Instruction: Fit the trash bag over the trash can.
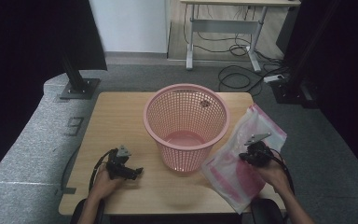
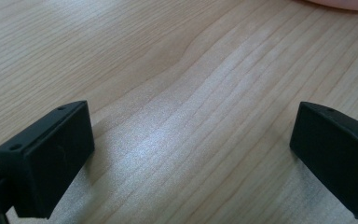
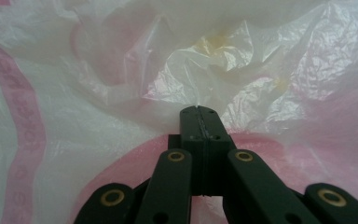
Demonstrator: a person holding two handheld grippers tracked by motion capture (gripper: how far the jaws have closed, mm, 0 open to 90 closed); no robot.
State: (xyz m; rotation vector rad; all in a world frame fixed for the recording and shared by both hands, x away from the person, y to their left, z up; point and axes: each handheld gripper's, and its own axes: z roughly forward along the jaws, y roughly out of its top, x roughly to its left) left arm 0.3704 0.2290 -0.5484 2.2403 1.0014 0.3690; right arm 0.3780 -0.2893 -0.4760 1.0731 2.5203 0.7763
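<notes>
Pinching the thin plastic bag (image 1: 242,158) at the desk's (image 1: 121,121) right edge beside the pink basket (image 1: 186,126), our right gripper's (image 3: 199,112) jaws are clenched; film may tear or slip. Left gripper (image 2: 191,149) rests released.

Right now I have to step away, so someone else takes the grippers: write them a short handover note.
Right gripper: jaws shut on a pinch of the plastic bag, which lies at the table's right edge.
Left gripper: jaws open, nothing between them, low over bare wood left of the pink basket.
Done: bag gripped.
Left, by my guess: open the bag and line the basket, which stands upright mid-table without a liner.
</notes>
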